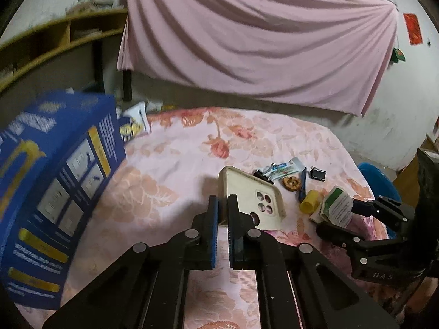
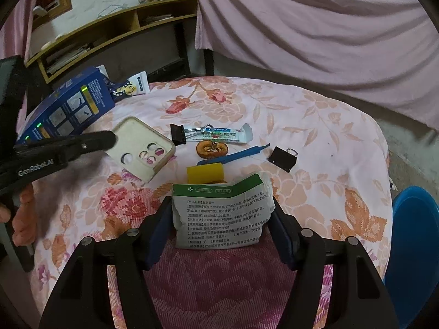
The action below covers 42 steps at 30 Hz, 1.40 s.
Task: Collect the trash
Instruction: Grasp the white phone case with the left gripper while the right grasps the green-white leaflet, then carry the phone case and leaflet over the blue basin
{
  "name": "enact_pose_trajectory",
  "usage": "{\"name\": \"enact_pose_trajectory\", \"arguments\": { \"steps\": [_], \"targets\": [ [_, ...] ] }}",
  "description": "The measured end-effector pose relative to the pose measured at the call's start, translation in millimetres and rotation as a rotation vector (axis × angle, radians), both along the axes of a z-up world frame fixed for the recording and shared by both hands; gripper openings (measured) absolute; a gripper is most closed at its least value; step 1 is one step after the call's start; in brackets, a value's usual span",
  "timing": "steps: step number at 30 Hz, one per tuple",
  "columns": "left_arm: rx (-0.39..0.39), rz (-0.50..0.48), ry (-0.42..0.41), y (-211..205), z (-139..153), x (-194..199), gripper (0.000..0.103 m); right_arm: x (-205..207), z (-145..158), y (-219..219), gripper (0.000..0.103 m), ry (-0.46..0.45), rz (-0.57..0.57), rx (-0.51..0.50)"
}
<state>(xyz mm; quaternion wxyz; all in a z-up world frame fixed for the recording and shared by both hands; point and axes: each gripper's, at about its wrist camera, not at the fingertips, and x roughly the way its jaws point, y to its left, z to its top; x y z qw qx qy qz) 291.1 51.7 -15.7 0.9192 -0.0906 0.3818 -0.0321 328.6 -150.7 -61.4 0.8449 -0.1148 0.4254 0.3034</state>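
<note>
In the left wrist view my left gripper (image 1: 222,200) is shut on the near edge of a cream phone case (image 1: 255,192), which tilts up off the floral cloth (image 1: 170,148). In the right wrist view my right gripper (image 2: 221,203) is shut on a white paper packet with a green band (image 2: 219,213), its pads pressing both sides. The left wrist view has the same packet (image 1: 337,205) at the right. Behind the packet lie a yellow block (image 2: 204,174), a blue plastic tool (image 2: 233,155), a brown round piece (image 2: 211,149), a blister strip (image 2: 219,133) and two black binder clips (image 2: 178,134) (image 2: 282,159).
A blue printed box (image 2: 68,109) stands at the table's left edge, with a white tube (image 2: 134,86) behind it. A blue round container (image 2: 411,246) sits beside the table at the right. A pink drape (image 2: 315,27) and a wooden shelf (image 2: 109,35) lie beyond. A hand (image 2: 23,219) holds the left gripper.
</note>
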Motion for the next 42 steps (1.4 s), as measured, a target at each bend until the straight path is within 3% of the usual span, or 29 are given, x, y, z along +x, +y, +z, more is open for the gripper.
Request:
{"name": "enact_pose_trajectory", "arguments": {
  "steps": [12,20,29,37,42],
  "targets": [
    [0.097,-0.011,-0.148,-27,39,-20,0.004,-15,22,-30,0.061,-0.071,-0.065,0.119],
    [0.108,-0.012,-0.332,-54,81,-36,0.004,-40,62,-65,0.061,-0.304,-0.128,0.247],
    [0.131,-0.098,-0.523,-113,124,-56,0.004,-64,101,-121,0.061,-0.546,-0.25,0.379],
    [0.124,-0.207,-0.622,-172,152,-57,0.004,-83,120,-172,0.062,-0.721,-0.402,0.462],
    [0.144,-0.285,-0.641,-218,155,-53,0.004,-88,122,-206,0.062,-0.78,-0.508,0.463]
  ]
}}
